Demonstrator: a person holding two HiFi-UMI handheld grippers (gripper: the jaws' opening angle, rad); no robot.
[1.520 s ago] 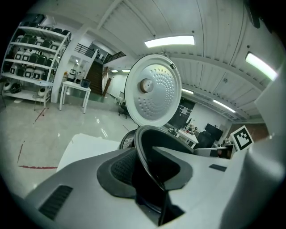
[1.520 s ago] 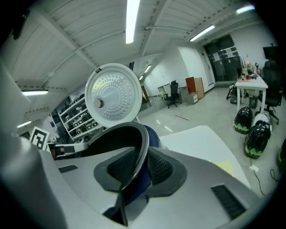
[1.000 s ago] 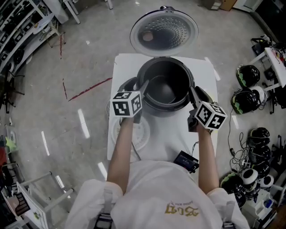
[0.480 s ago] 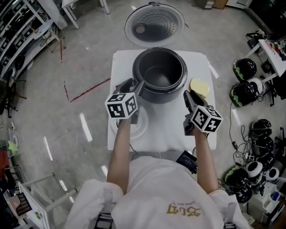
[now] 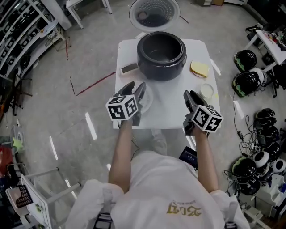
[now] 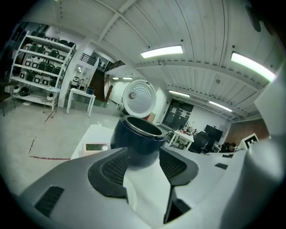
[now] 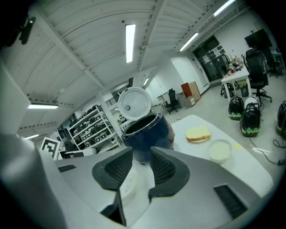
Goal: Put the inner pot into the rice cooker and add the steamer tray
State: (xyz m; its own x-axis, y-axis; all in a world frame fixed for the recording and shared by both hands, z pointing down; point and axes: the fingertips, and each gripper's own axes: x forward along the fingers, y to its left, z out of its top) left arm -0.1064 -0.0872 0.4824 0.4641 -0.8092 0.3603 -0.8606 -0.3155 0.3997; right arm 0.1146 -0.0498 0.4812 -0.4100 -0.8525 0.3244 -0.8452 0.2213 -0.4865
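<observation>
**Head view with both gripper views.** The left gripper and the right gripper are hovering side by side over the near part of the square white table. Each is holding its jaws partly apart, with nothing lying between the pads. The dark, round rice cooker is standing at the far middle of the table, its perforated round lid tipped open behind it. The dark inner pot is apparently already sitting inside, its lip showing above the cooker wall. The flat, round white steamer tray is lying on the table on the near left, short of the cooker. It is sitting directly under and just beyond the left gripper's tips. Being a disc, it is offering no long axis, and only its thin rim is presenting a hold. The left gripper is therefore the nearer one, with the right gripper standing across bare table from the tray. The coming pick is probably falling to the left hand, reaching down and slightly forward.
</observation>
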